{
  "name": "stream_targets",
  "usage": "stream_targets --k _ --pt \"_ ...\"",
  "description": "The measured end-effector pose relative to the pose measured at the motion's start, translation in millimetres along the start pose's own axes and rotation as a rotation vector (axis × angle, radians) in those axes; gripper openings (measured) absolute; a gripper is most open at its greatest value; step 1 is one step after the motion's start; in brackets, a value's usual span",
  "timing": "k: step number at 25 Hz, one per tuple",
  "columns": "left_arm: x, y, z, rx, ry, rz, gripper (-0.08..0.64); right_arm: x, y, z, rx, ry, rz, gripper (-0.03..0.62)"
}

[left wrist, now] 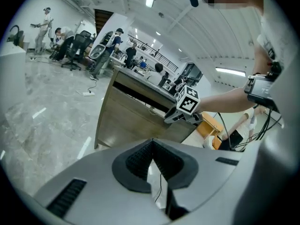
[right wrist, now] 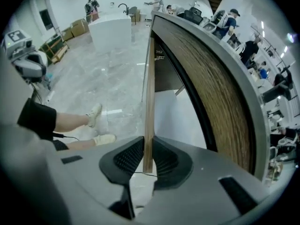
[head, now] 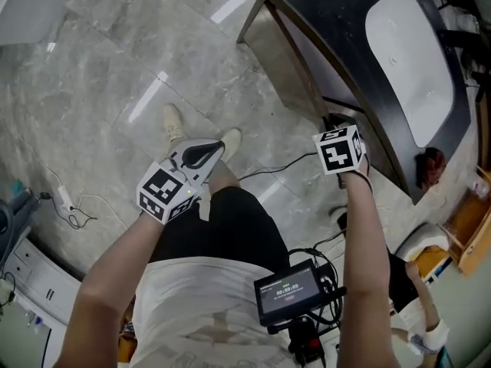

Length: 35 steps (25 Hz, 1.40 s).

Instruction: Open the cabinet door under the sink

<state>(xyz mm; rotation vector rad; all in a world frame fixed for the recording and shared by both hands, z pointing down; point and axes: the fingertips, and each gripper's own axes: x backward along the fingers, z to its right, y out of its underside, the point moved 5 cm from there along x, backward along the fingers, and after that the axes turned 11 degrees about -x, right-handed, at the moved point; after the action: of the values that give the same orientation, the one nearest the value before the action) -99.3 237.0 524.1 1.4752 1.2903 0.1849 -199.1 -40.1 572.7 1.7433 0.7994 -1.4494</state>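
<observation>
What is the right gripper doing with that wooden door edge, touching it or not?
Touching. The right gripper view shows the thin edge of the cabinet door clamped inside the right gripper, with both fingers pressed against it.

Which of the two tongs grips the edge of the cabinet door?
The right tongs: the edge of the cabinet door is clamped in them, while the left tongs are shut on nothing.

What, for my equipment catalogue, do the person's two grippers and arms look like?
Both the left gripper and right gripper have pale grey shells with black ribbed fingers. Each carries a white cube printed with black square markers. The forearms are bare of sleeves.
</observation>
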Motion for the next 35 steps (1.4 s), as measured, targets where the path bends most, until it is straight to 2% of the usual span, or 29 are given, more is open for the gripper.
stream_targets --k 3,9,13,16,19,22,25,30,35 --pt "19 -20 10 -0.009 -0.029 0.011 0.011 0 -3 -14 -0.044 -0.096 -0.026 0.066" --pt "59 -63 20 -0.016 -0.094 0.057 0.011 6 -2 -20 -0.102 -0.091 -0.056 0.066" --pt "83 -77 27 -0.016 -0.162 0.078 0.011 6 -1 -22 -0.137 -0.099 -0.050 0.066" --pt "102 -81 37 -0.016 -0.192 0.072 0.011 9 4 -27 -0.123 -0.096 -0.048 0.064" --pt "113 -89 36 -0.055 -0.200 0.056 0.011 11 -4 -31 -0.160 -0.104 -0.030 0.064" --pt "119 -88 39 -0.072 -0.210 0.041 0.010 14 4 -37 -0.216 -0.086 -0.054 0.064" --pt "126 -91 37 -0.076 -0.224 0.042 0.010 15 5 -53 -0.264 -0.141 -0.027 0.064" --pt "132 -89 27 -0.106 -0.207 0.017 0.010 18 2 -75 -0.350 -0.214 -0.009 0.064" --pt "131 -90 19 -0.120 -0.169 -0.003 0.011 19 1 -83 -0.412 -0.226 -0.010 0.064"
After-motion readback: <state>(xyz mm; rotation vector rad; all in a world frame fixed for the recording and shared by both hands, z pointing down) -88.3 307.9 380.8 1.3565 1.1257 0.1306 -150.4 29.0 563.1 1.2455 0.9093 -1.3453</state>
